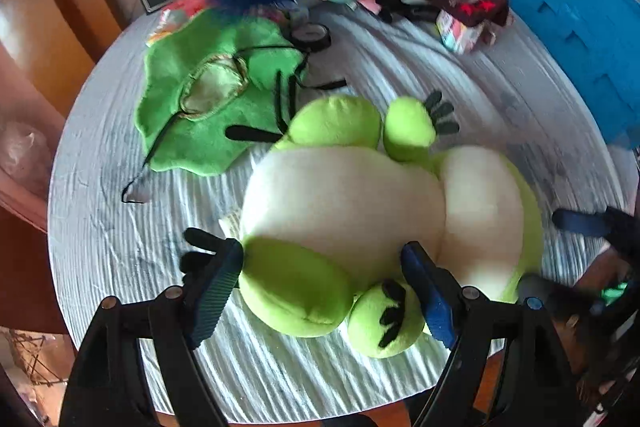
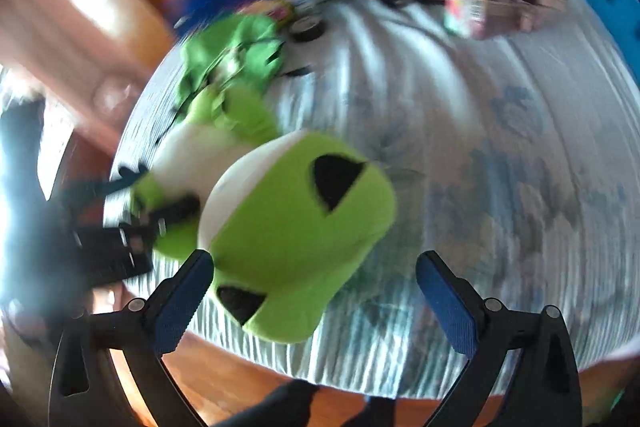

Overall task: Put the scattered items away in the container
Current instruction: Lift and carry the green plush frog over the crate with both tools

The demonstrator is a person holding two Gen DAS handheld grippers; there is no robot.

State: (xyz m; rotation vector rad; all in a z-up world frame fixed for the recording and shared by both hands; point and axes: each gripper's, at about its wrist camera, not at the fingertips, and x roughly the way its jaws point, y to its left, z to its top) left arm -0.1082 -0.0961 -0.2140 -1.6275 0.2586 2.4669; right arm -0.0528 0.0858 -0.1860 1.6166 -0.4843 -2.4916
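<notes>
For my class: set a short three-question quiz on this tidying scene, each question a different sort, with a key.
1. True or false: the left gripper has its jaws open around the green plush frog's leg.
2. Which colour is the container at the table's far right? A red, B blue, C black.
3. Fill in: the right gripper stands ____ by the frog's head.

Key: 1 true; 2 B; 3 open.

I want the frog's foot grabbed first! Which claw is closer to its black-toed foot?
Left. The left claw is open around the green plush frog's black-toed foot. The right claw is open at the frog's head.
</notes>
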